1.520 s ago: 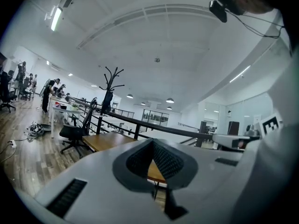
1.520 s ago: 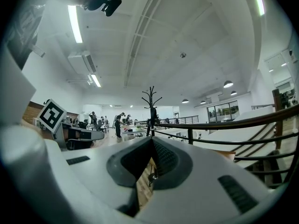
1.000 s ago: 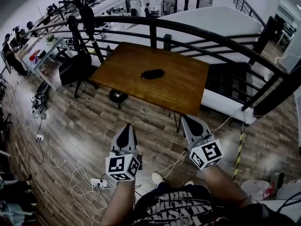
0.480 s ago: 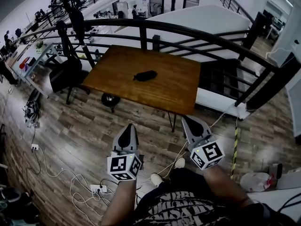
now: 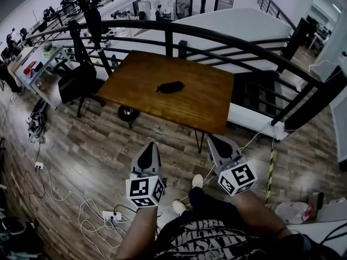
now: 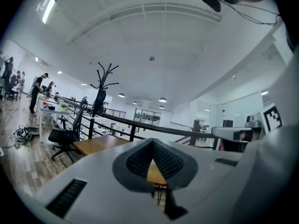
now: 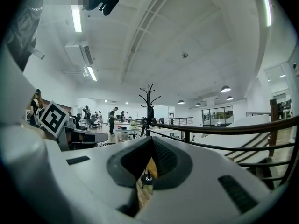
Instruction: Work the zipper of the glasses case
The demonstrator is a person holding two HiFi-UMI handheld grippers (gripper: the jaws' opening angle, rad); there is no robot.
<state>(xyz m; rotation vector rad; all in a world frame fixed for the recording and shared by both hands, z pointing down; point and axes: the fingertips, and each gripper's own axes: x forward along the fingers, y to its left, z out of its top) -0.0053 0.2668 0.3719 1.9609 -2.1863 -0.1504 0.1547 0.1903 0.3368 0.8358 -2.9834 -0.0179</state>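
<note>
Jaws of the left hand-held gripper (image 6: 152, 143) meet at the tips, nothing between; beyond: wooden worktop (image 6: 96, 145), black railing (image 6: 177, 131), coat stand (image 6: 103, 78).

Blk glasses case (image 5: 170, 87), brown table (image 5: 206, 103).

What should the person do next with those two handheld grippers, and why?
Probably step forward to the table and bring both grippers over the glasses case. The case lies alone on the tabletop, well ahead, while the left gripper and right gripper hang over the floor, jaws together and empty, too far off to reach it.
</note>
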